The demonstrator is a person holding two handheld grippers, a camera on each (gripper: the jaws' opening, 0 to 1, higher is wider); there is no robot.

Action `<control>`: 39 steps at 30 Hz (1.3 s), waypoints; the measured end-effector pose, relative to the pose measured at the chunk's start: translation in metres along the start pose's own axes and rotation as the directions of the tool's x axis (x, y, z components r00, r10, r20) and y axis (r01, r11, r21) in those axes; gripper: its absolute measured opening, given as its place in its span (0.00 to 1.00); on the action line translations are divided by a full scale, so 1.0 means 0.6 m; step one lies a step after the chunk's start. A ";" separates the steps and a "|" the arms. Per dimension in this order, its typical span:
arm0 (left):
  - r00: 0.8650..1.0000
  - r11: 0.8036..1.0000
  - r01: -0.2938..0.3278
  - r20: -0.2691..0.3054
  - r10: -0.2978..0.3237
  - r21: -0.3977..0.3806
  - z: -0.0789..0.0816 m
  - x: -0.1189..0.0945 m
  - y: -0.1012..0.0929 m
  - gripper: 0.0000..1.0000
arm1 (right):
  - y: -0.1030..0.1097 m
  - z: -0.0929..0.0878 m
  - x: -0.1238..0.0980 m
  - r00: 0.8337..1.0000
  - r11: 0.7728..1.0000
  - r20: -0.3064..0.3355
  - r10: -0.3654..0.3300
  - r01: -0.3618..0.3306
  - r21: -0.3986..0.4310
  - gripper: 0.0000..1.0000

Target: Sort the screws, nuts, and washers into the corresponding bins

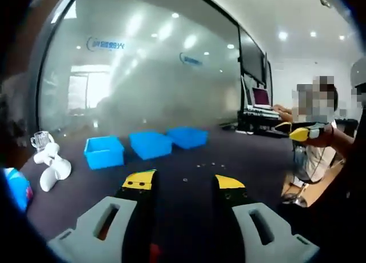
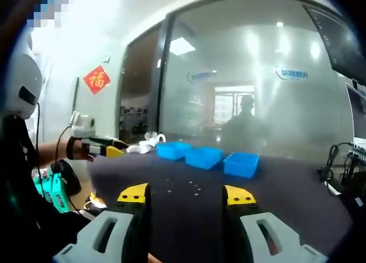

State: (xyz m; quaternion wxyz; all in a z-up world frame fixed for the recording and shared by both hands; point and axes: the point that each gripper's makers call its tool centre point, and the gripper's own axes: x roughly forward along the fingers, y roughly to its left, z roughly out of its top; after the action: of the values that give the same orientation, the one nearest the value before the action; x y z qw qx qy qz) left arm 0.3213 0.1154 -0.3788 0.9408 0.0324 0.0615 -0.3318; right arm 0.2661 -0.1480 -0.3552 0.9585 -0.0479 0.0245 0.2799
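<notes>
Both your claws are spread wide and carry nothing, the left gripper (image 1: 184,182) and right gripper (image 2: 187,194) hovering over the dark table (image 1: 189,154), probably lining up a first pick. The small hardware (image 2: 194,188) lies scattered mid-table, short of the three blue bins (image 2: 206,155) ranged by the glass wall. A red diamond sign (image 2: 97,79) bears the character 福; the blue logos on the glass are too blurred to read.

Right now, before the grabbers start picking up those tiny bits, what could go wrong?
1. The small metal parts on the dark table are tiny and flat, so the left gripper's wide-open fingers might slip off or flick one away.
2. The three blue bins look alike, so a part could land in the wrong one.
3. The white object beside the bins could get bumped.
</notes>
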 end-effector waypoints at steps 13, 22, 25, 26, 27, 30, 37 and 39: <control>0.993 0.993 0.098 -0.055 -0.102 -0.061 -0.018 -0.020 -0.050 0.38 | -0.004 -0.006 -0.016 1.000 1.000 -0.003 -0.011 0.011 0.014 0.46; 0.985 0.990 0.135 -0.102 -0.139 -0.048 -0.020 -0.020 -0.074 0.37 | -0.004 -0.016 -0.024 1.000 1.000 -0.023 -0.012 0.013 0.016 0.46; 0.983 0.988 0.146 -0.108 -0.151 -0.051 -0.016 -0.016 -0.081 0.37 | -0.004 -0.019 -0.027 1.000 1.000 -0.028 -0.010 0.010 0.019 0.46; 0.982 0.988 0.147 -0.109 -0.151 -0.049 -0.015 -0.016 -0.081 0.37 | -0.004 -0.020 -0.027 0.999 1.000 -0.030 -0.009 0.010 0.020 0.46; 0.982 0.988 0.146 -0.110 -0.150 -0.048 -0.013 -0.015 -0.081 0.37 | -0.005 -0.021 -0.028 0.999 1.000 -0.033 -0.010 0.011 0.020 0.46; 0.984 0.990 0.134 -0.114 -0.138 -0.044 -0.012 -0.013 -0.077 0.36 | -0.007 -0.024 -0.030 0.999 1.000 -0.039 -0.011 0.012 0.023 0.46; 0.985 0.990 0.129 -0.110 -0.135 -0.056 -0.011 -0.012 -0.076 0.36 | -0.007 -0.031 -0.030 0.999 1.000 -0.049 -0.008 0.009 0.023 0.46; 0.985 0.990 0.130 -0.109 -0.135 -0.052 -0.009 -0.011 -0.076 0.36 | -0.007 -0.031 -0.029 0.999 1.000 -0.050 -0.007 0.008 0.021 0.46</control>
State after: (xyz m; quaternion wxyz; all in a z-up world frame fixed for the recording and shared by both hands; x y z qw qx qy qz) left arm 0.2868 0.0845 -0.3841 0.9123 0.0259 0.1237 -0.3896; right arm 0.2536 -0.1628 -0.3719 0.9591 -0.0448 0.0514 0.2748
